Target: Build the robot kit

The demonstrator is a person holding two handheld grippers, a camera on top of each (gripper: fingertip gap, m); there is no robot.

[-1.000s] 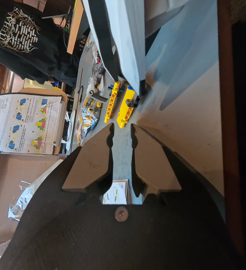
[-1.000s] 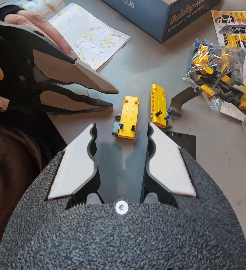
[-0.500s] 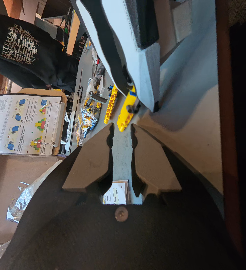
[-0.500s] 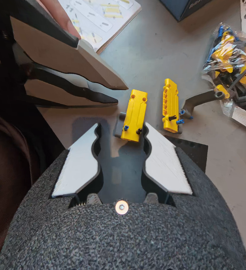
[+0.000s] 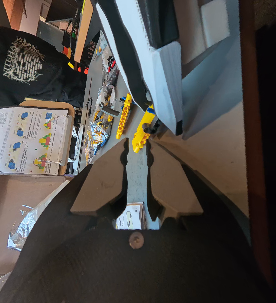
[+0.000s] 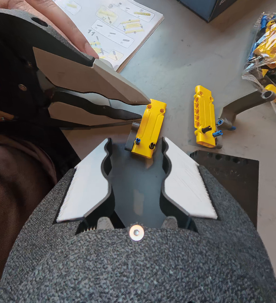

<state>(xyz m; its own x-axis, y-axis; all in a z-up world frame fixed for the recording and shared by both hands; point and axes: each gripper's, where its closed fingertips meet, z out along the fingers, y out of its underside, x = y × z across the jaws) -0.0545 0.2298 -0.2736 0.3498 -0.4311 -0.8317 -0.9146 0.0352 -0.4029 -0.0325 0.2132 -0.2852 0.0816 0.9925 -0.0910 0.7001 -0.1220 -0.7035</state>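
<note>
While my right claw (image 6: pixel 135 139) stands released around the near end of a flat yellow plastic panel with pins (image 6: pixel 150 129), my left claw (image 5: pixel 136 142) — also unclenched — points at its far end.

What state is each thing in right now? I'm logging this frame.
right gripper: open, straddling the near yellow panel's end.
left gripper: open, tips at the panel's far end.
near yellow panel: tilted, pins attached.
far yellow panel: flat on the table.
parts bag: lying sideways.
instruction booklet: open.
</note>
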